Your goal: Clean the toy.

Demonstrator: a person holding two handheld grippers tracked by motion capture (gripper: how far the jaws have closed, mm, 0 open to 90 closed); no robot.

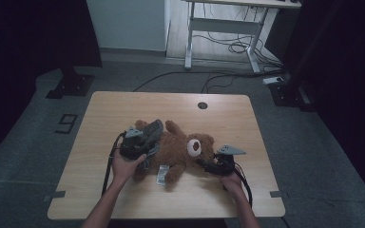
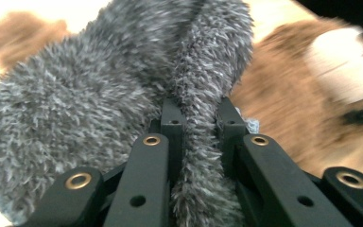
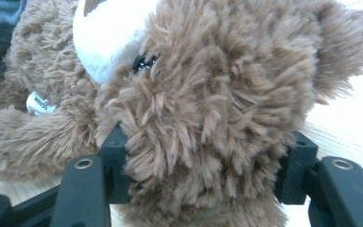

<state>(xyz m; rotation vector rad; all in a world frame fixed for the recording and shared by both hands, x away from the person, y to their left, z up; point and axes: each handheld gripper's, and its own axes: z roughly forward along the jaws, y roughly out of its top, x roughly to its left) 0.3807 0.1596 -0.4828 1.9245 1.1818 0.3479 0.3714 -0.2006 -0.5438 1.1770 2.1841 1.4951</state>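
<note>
Currently: right gripper (image 3: 203, 165) clamps brown plush teddy bear (image 1: 180, 147) by head, anchoring it on tabletop (image 1: 123, 109); left gripper (image 2: 198, 127) pinches grey fuzzy garment (image 2: 99, 94), prob. to work it along the body.

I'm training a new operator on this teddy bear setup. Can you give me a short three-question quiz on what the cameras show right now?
1. True or false: the left gripper is clamped on a fold of grey fuzzy fabric.
2. Which part of the brown teddy bear sits between the right gripper's jaws? A) a leg B) the head C) the white tag
3. Fill in: the bear lies on a ____ table.

Key
1. True: the jaws stand close together with the grey fabric pinched between them.
2. B: the head, with fur bulging between the jaws.
3. Wooden.
</note>
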